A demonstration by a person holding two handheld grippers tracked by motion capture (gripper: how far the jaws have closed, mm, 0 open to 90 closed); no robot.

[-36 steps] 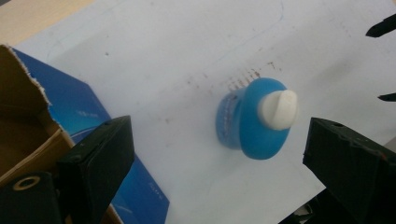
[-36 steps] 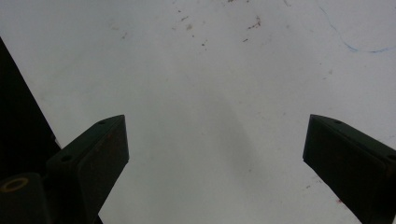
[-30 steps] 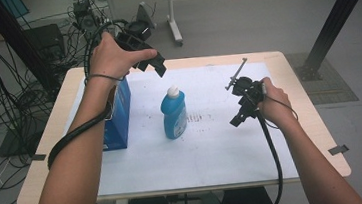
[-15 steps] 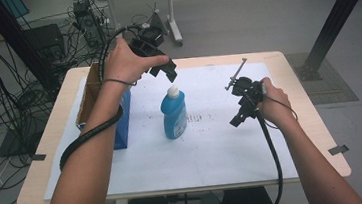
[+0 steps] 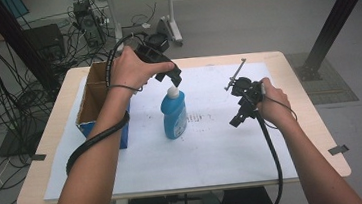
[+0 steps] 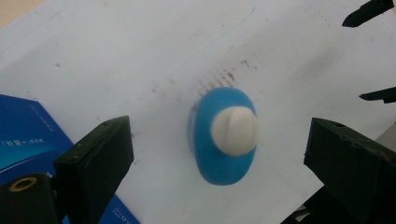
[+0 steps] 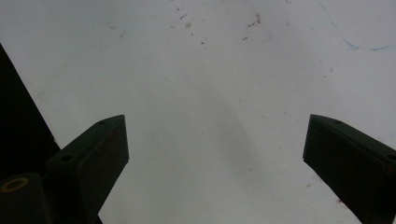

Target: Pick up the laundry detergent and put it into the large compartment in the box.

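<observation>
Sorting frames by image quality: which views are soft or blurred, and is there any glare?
High view: evenly lit, fairly sharp, no glare on the white sheet. Left gripper view: the bottle and its cap look soft, edges smeared. Right gripper view: dim and grey, the sheet's specks soft, with a faint dark shadow band down the middle.

Bottle (image 5: pixel 174 113) is seen upright near the middle of the paper sheet (image 5: pixel 199 155), which is spread over the table (image 5: pixel 303 85). Box (image 5: pixel 100 107) is set just left of it, at the sheet's left edge, poss. touching — can't be told. Left gripper (image 5: pixel 175 78) is held directly above the bottle cap (image 6: pixel 234 130), jaws wide. Right gripper (image 5: pixel 237 119) is held well right of the bottle, over bare sheet.
</observation>
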